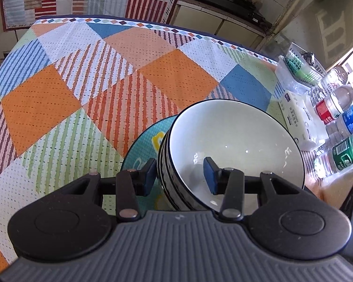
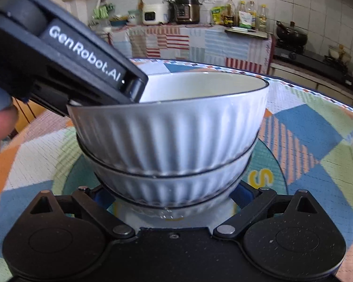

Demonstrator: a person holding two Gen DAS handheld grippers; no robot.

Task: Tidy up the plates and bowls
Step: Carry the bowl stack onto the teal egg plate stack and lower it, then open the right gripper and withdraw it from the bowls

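Note:
A stack of white ribbed bowls with dark rims (image 2: 171,138) stands on a teal patterned plate (image 2: 268,164) on the table. In the left wrist view the top bowl (image 1: 235,141) is seen from above, with the plate (image 1: 143,145) under it. My left gripper (image 1: 180,176) is open, one finger outside the bowl wall and one inside, apart from the rim. Its body shows in the right wrist view (image 2: 82,56) over the top bowl's left rim. My right gripper (image 2: 171,199) is low at the stack's base, fingers spread on either side of the bottom bowl.
The patchwork tablecloth (image 1: 82,94) covers the table. Water bottles (image 1: 336,108), a tissue pack (image 1: 296,115) and a basket (image 1: 298,68) line the right edge. A counter with appliances and oil bottles (image 2: 242,16) and a stove stand behind.

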